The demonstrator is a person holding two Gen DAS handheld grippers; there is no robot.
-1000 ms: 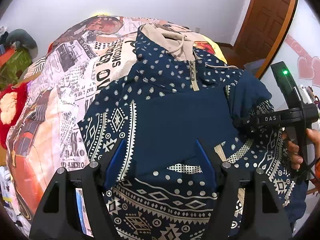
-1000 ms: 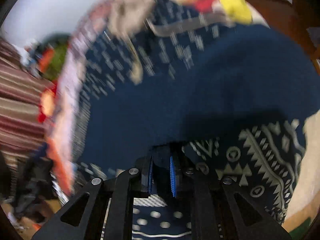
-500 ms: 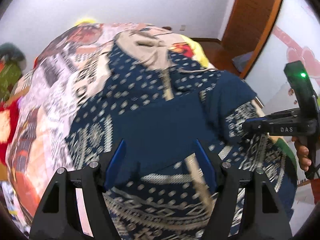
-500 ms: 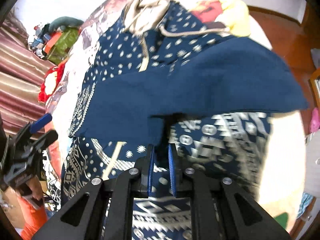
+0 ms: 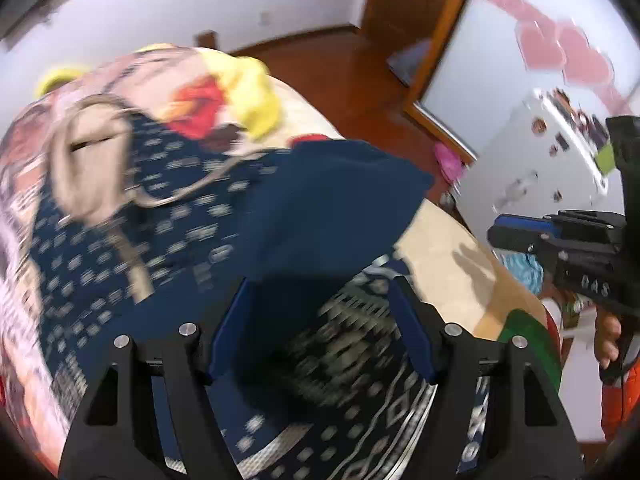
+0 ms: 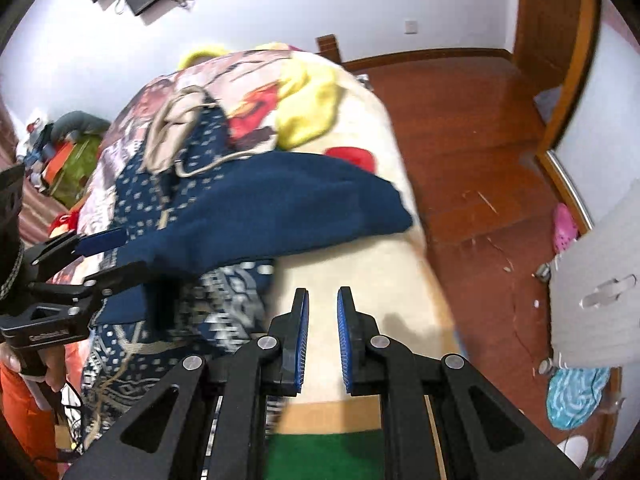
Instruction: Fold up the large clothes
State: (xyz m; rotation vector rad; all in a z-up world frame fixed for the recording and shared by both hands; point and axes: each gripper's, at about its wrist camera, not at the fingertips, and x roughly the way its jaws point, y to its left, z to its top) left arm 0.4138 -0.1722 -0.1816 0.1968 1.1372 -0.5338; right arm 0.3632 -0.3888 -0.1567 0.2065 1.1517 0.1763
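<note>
A large navy patterned hoodie (image 5: 168, 240) with a beige hood (image 5: 84, 160) lies on the bed; its plain navy sleeve (image 5: 332, 208) is folded across the body. It also shows in the right wrist view (image 6: 256, 208). My left gripper (image 5: 320, 312) is open and empty, low over the hoodie's patterned hem. My right gripper (image 6: 322, 312) is slightly open and empty, over the bare cream bedspread to the right of the hoodie. It shows at the right edge of the left wrist view (image 5: 520, 228).
The bed carries a printed bedspread (image 6: 360, 280) with a yellow patch (image 6: 308, 108). Wooden floor (image 6: 460, 128) lies to the right, with a door (image 6: 556, 20), a white cabinet (image 6: 600, 280) and a pink slipper (image 6: 564, 220). Clutter (image 6: 68, 152) sits far left.
My right gripper let go of the navy sleeve, opened a little and moved right, off the hoodie. The sleeve now lies folded over the body. My left gripper swung right, still open.
</note>
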